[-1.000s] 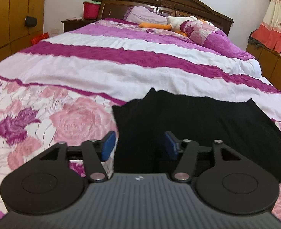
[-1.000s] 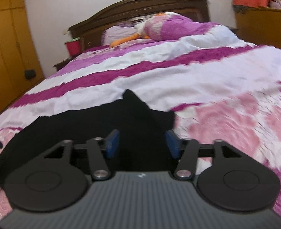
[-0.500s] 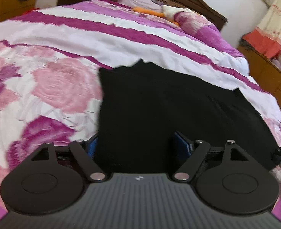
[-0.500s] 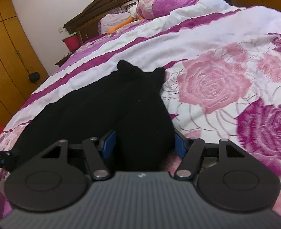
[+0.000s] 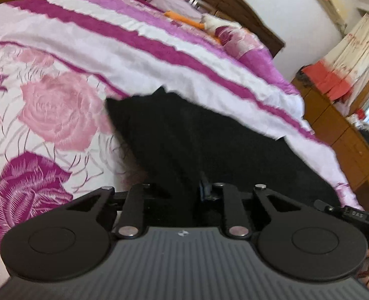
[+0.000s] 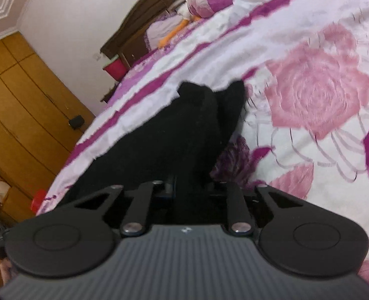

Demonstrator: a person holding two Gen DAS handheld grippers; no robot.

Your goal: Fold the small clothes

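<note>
You have one black garment (image 5: 209, 150) spread on one bed (image 5: 84, 57), and two grippers on its near edge. Beyond it, toward the headboard (image 5: 234, 5), lie one orange-and-white plush toy (image 5: 204, 22) and one lilac pillow (image 5: 174, 2).

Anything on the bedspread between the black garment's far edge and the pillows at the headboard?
Nothing: in both wrist views only bare bedspread lies between the black garment and the pillows.

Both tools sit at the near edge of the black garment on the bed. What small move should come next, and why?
Probably lift the near edge and carry it toward the far edge. The left tool and right tool are closing with the black garment bunched between their fingers, one near each near corner. The rest lies flat on the floral bedspread, far corners free, so a first fold away looks ready.
</note>
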